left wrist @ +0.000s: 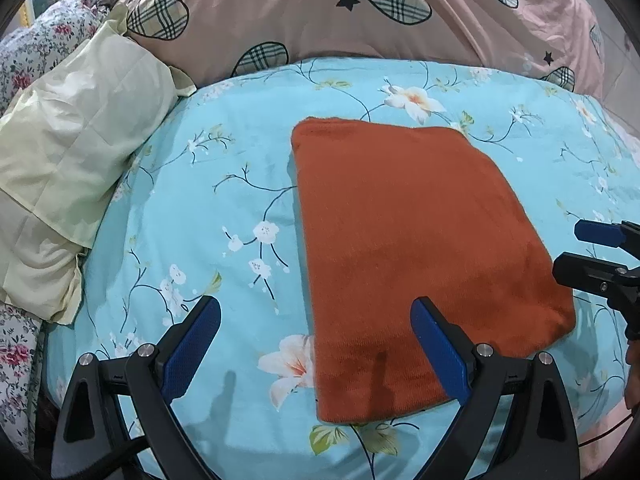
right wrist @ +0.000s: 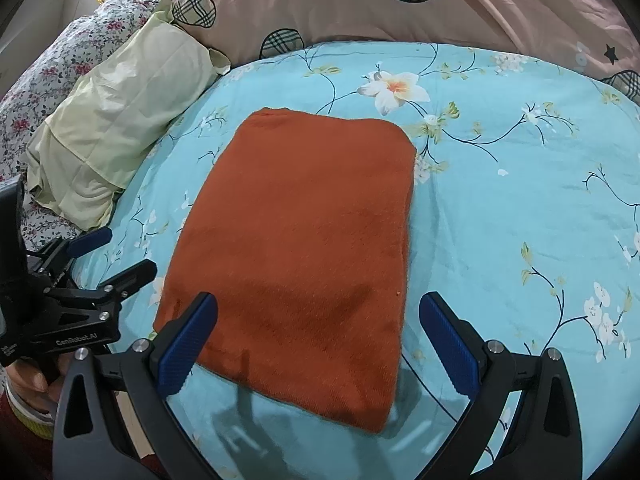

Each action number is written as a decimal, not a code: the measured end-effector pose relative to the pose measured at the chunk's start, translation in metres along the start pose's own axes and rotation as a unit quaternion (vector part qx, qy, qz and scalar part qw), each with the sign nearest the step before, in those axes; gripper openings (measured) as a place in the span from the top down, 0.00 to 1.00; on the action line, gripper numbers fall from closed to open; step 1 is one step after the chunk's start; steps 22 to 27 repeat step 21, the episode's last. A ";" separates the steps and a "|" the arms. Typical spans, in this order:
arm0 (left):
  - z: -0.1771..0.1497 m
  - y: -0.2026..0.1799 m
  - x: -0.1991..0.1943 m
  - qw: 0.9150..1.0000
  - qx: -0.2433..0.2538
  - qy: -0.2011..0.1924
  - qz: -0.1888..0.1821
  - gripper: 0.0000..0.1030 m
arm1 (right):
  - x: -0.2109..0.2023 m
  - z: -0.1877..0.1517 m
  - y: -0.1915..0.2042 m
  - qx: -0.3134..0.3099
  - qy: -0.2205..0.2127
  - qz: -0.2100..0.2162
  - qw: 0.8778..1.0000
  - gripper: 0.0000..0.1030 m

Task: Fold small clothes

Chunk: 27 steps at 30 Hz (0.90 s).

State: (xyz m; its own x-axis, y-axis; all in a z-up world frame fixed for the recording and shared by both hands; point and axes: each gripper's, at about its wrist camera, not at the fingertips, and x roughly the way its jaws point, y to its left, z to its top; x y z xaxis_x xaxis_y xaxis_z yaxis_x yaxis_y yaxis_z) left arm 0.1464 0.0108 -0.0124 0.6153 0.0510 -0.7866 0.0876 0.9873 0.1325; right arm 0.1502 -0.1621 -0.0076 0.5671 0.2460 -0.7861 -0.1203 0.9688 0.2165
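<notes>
Rust-orange fleecy rectangular folded cloth (right wrist: pixel 296 256) lies flat on turquoise floral bed sheet (right wrist: pixel 500 208), mid-bed, right of pale yellow pillow (left wrist: pixel 76 168). Likely soft, light, limp, clingy nap; best pinched at near corners or near short edge. Long axis runs away from cameras toward pink quilt (left wrist: pixel 304 12). Left hand-held gripper (left wrist: pixel 316 346) spread wide, empty; right hand-held gripper (right wrist: pixel 318 340) spread wide, empty, hovering over near edge
</notes>
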 end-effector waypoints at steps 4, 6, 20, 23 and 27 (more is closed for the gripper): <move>0.001 0.002 0.000 1.000 -0.002 0.001 0.005 0.06 | 0.003 0.001 -0.001 0.000 0.002 0.002 1.000 0.02; 0.001 0.002 -0.001 1.000 -0.002 0.000 0.005 0.06 | 0.005 0.001 0.000 -0.002 0.005 0.003 1.000 0.02; 0.001 0.006 -0.006 1.000 -0.008 -0.004 0.009 0.06 | 0.014 0.002 0.005 -0.004 0.010 0.012 1.000 0.02; 0.001 0.006 -0.005 1.000 -0.010 -0.002 0.008 0.06 | 0.014 0.002 0.005 -0.004 0.010 0.012 1.000 0.02; 0.001 0.006 -0.005 1.000 -0.010 -0.002 0.008 0.06 | 0.014 0.002 0.005 -0.004 0.010 0.012 1.000 0.02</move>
